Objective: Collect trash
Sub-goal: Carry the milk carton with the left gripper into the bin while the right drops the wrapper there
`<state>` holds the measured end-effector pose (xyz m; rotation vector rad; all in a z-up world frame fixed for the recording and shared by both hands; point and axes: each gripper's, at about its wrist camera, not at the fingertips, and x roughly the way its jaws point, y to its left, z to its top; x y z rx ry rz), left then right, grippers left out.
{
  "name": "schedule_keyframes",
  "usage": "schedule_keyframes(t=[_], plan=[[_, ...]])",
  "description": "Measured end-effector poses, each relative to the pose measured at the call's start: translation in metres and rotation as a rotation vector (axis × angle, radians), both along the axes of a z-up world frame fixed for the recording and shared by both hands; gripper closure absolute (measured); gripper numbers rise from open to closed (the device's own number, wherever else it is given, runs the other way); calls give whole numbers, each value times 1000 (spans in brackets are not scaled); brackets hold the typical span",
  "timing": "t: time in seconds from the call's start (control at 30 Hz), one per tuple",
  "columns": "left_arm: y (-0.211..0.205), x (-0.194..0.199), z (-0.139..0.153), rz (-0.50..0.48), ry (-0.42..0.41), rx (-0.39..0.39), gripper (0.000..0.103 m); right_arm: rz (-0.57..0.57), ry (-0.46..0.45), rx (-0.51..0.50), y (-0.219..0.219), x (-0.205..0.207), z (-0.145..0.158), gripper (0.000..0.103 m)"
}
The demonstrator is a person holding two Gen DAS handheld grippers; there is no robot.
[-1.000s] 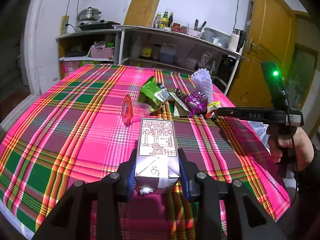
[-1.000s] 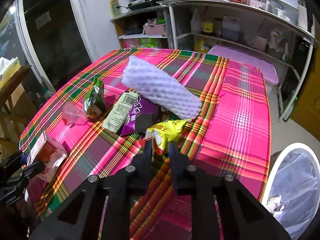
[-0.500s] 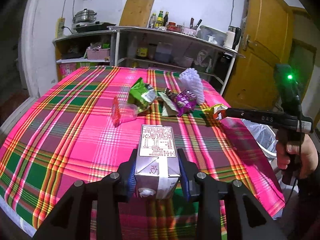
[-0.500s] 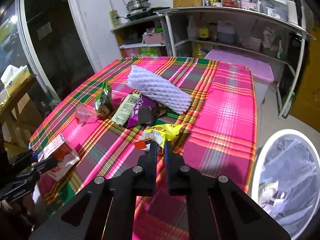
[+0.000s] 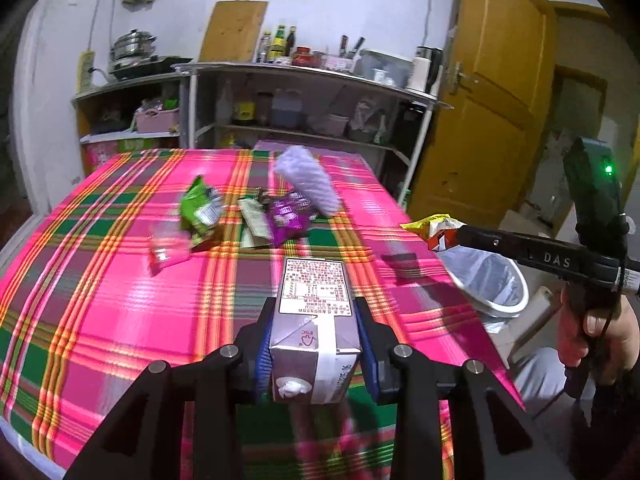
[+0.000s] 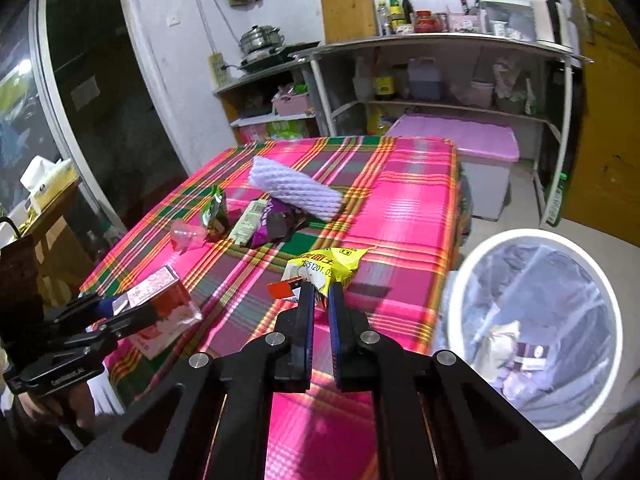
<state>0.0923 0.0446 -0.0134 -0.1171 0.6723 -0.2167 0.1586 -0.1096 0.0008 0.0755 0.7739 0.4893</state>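
Above the plaid-clothed surface, the left claw clamps a boxy, glossy carton. The right claw pinches a crinkly yellow wrapper, beside a round white bin lined with thin plastic. Foil packets lie mid-cloth.

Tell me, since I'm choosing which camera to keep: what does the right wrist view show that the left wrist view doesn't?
Only the right wrist view looks down into the lined bin and shows trash already inside, plus the carton's red side. Only the left wrist view shows the carton's printed top panel and the hand around the right hand-held gripper's handle. Both show the left hand-held gripper clamping the carton, the right one pinching the yellow wrapper, and the foam sleeve and other wrappers on the plaid tablecloth.
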Motion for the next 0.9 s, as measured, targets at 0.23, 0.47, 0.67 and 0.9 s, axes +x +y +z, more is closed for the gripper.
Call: schedule_keyframes(t=[0.23, 0.47, 0.67, 0.9], plan=[[-37, 6, 11, -75, -19, 18, 66, -65, -16, 22, -34, -14, 6, 96], [-72, 18, 18, -145, -31, 16, 66, -119, -21, 28, -64, -23, 7, 96], [-99, 29, 22, -196, -33, 15, 66, -165, -23, 35, -87, -27, 7, 96], [-128, 43, 21, -251, -29, 13, 66, -217, -11, 44, -111, -30, 2, 96]])
